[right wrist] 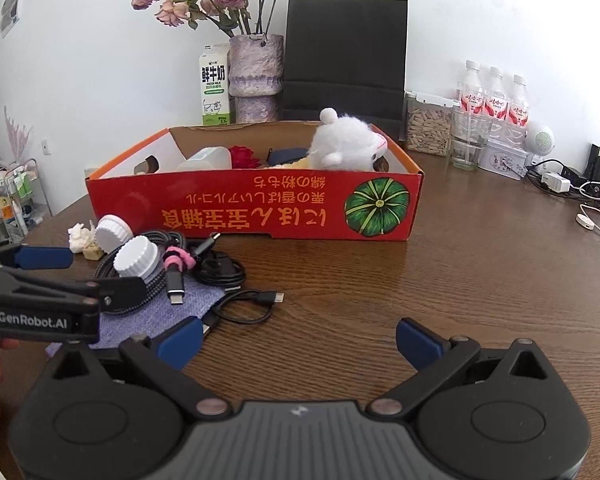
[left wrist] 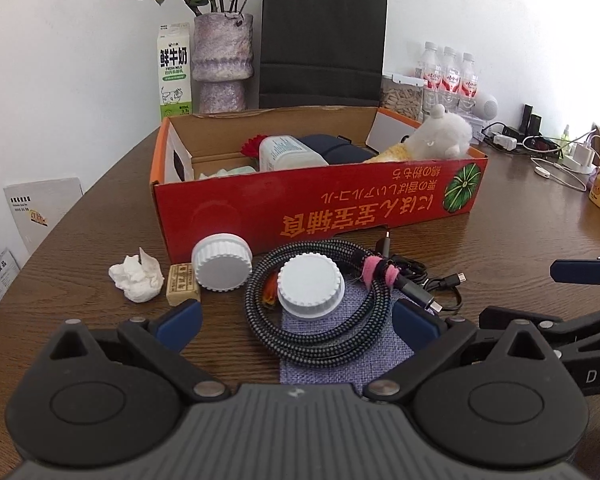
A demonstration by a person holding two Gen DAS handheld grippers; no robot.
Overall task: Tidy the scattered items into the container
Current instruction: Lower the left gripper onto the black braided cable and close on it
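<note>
**Loose items before the red box**

Braided cable coil (left wrist: 320, 304), two white caps (left wrist: 310, 289) (left wrist: 221, 262), tissue wad (left wrist: 136, 280) and small block (left wrist: 183, 289) lie on the surface (right wrist: 420, 280) against the red box (left wrist: 320, 196). Left hand-held gripper (left wrist: 296, 326): spread, just short of the coil. Right hand-held gripper (right wrist: 298, 342): spread, empty, beside the thin black cable (right wrist: 244, 304).

Left gripper (left wrist: 296, 322) hovers with blue-padded fingers (left wrist: 179, 326) spread wide, holding nothing. Right gripper (right wrist: 300, 344) sits just to its right, level with it, fingers (right wrist: 418, 343) equally wide apart and bare, both aimed forward.
</note>
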